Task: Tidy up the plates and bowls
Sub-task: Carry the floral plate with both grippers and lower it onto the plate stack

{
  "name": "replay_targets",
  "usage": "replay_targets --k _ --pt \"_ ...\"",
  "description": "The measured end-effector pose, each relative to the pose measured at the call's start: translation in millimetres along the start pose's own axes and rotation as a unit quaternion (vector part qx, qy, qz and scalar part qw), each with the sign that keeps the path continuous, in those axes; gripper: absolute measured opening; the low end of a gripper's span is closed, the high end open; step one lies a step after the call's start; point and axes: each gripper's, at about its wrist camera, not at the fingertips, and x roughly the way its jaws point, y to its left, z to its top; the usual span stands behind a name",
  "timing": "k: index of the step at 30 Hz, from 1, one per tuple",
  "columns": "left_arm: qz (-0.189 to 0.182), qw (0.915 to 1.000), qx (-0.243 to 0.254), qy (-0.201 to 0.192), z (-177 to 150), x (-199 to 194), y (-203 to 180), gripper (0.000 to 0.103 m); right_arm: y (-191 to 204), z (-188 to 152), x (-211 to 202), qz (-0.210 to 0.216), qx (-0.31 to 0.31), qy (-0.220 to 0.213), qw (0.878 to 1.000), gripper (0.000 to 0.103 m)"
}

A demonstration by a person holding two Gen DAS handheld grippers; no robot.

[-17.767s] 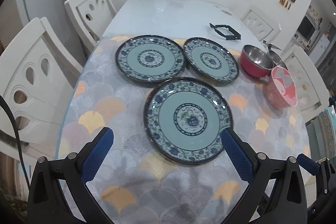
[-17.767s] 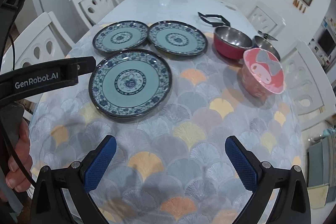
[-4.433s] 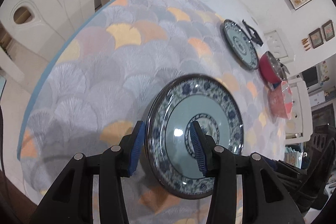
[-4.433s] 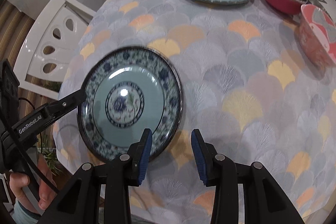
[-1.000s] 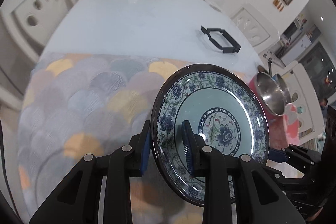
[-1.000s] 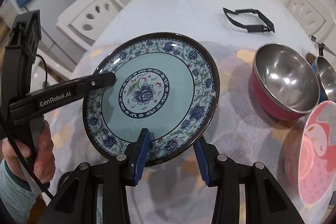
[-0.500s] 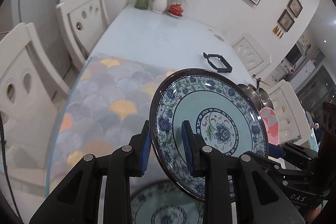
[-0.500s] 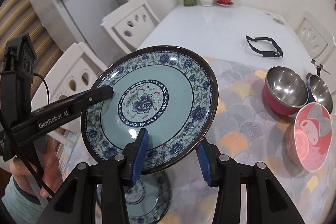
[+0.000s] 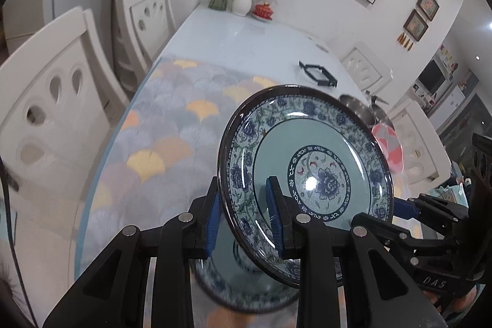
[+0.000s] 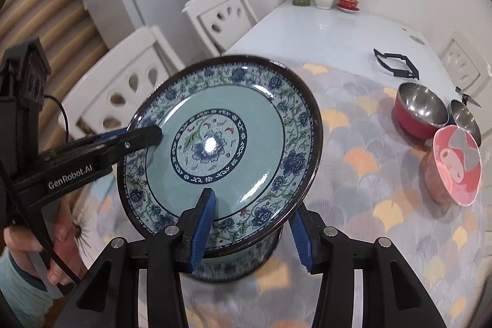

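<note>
Over the patterned counter your left claw clamps the plate by its rim, above the plate stack. Your right claw is opening, plate edge between its jaws. It's stiff, glazed, slippery and breakable: hold the rim. The bowls sit empty.

Plate lifted off the table, now above plate stack, right claw opening
</note>
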Motion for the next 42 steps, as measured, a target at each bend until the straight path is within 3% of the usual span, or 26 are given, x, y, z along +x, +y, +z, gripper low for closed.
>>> replay_targets --k 10,20,42 --pt "0.017 0.9986 -0.012 0.048 -49.8 11.8 11.8 0.025 4.8 -51.8 29.8 0.020 0.016 0.081 0.996 0.048" --pt "0.022 0.9972 -0.017 0.070 -76.1 23.1 17.5 0.025 3.0 -69.5 49.8 0.025 0.028 0.120 0.992 0.048" --pt "0.011 0.9958 -0.025 0.087 -75.5 39.7 26.3 0.025 -4.9 -61.5 81.8 0.020 0.065 0.171 0.983 0.053"
